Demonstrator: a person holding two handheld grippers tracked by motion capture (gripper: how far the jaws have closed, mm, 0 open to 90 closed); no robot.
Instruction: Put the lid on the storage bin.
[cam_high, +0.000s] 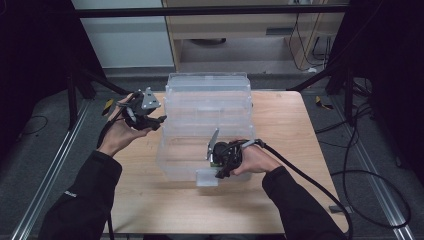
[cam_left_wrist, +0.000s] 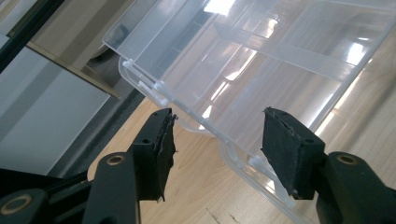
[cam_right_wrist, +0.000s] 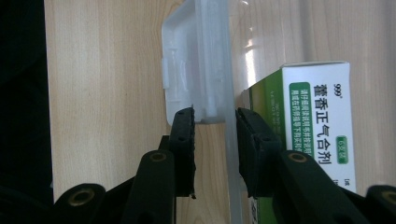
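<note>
A clear plastic compartment box (cam_high: 207, 115) lies on the wooden table (cam_high: 285, 130). At its front edge my right gripper (cam_high: 220, 172) points down. Its jaws (cam_right_wrist: 212, 126) straddle the box's front wall beside the white latch (cam_right_wrist: 187, 60), with the pads pressed on the wall. Just inside that wall stands a green and white medicine carton (cam_right_wrist: 317, 121). My left gripper (cam_high: 159, 120) hovers off the box's left side, open (cam_left_wrist: 217, 140), with nothing between its pads. Ahead of it is the box's clear divided shell (cam_left_wrist: 261, 60).
Bare wood runs along the table's front and right side. A black cable (cam_high: 310, 180) trails from the right gripper over the table's right edge. Metal rails and more cables flank the table on the floor.
</note>
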